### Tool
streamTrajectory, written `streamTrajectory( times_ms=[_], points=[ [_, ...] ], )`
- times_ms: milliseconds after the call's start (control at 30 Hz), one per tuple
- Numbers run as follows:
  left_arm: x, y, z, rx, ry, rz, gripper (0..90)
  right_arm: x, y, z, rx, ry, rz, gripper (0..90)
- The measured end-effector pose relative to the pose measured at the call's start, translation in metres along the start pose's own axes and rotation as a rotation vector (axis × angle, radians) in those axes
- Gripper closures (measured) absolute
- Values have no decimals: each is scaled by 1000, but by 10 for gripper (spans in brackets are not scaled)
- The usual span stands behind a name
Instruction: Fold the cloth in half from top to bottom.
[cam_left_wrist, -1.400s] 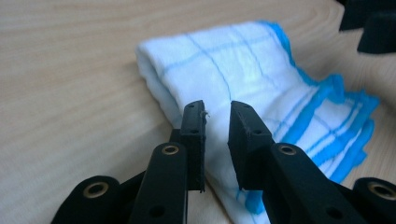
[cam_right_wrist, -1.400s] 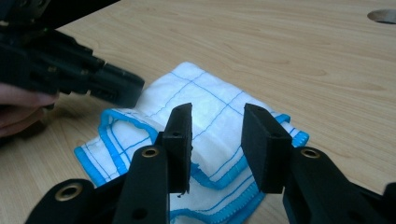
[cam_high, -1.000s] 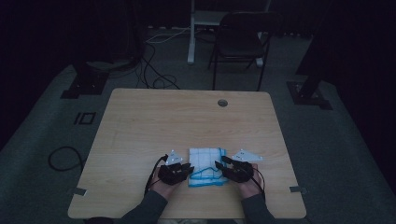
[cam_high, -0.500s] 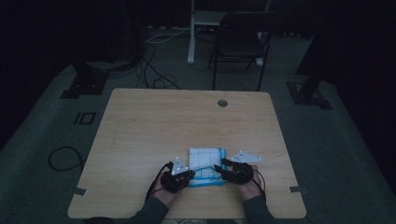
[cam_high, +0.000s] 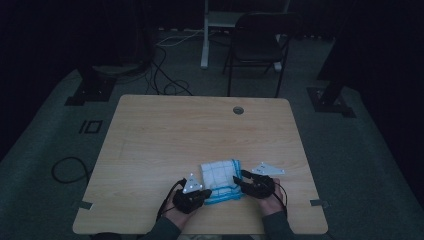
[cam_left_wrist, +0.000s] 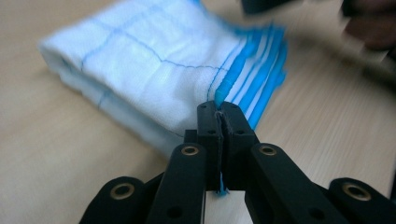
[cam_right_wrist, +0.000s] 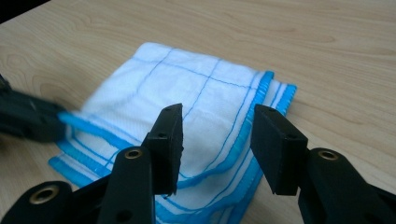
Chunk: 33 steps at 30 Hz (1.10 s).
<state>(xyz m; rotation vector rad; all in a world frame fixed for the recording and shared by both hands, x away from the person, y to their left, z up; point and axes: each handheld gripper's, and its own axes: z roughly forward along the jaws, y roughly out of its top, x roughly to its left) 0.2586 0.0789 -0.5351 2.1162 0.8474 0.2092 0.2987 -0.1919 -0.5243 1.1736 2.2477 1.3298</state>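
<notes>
A folded white cloth (cam_high: 220, 177) with thin blue grid lines and blue-striped borders lies near the table's front edge. My left gripper (cam_high: 206, 192) is at its near left corner, and in the left gripper view it (cam_left_wrist: 218, 109) is shut on the blue border of the cloth (cam_left_wrist: 154, 65). My right gripper (cam_high: 239, 181) is at the cloth's right edge. Its own view shows the right gripper (cam_right_wrist: 217, 126) open just above the cloth (cam_right_wrist: 187, 102), pads not pressing on it. The left gripper (cam_right_wrist: 28, 121) appears blurred at that view's left, on the blue border.
The wooden table (cam_high: 175, 130) has a cable hole (cam_high: 238, 110) near its far edge. Behind it stand a dark folding chair (cam_high: 257, 45) and a white post, with cables (cam_high: 165, 75) on the grey floor. Black stand bases sit at both sides.
The left gripper has slid right and nearer to me along the cloth's near left corner, and its jaws have shut on the border. The right gripper has kept still.
</notes>
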Motion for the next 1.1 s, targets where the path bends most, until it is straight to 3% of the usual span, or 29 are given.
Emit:
streamTrajectory(
  times_ms=[167, 333, 500, 533, 667, 967, 1100],
  points=[
    [-4, -8, -1, 23, 22, 37, 830, 1, -5, 2, 42, -20, 4, 540],
    [-3, -16, -6, 22, 26, 22, 804, 3, -15, 1, 111, -74, -15, 541],
    [0, -18, -8, 34, 50, 22, 803, -3, -19, -3, 137, -102, 5, 542],
    [4, -20, -11, 30, 59, 8, 802, -6, -22, -6, 141, -120, 17, 543],
    [8, -22, -14, 13, 59, -3, 795, -11, -22, -12, 111, -131, 43, 539],
    [25, -21, -21, -19, 109, -42, 780, -19, -21, -19, 55, -163, 65, 533],
    [36, -22, -24, -41, 136, -80, 779, -23, -20, -22, 42, -176, 68, 534]
  ],
)
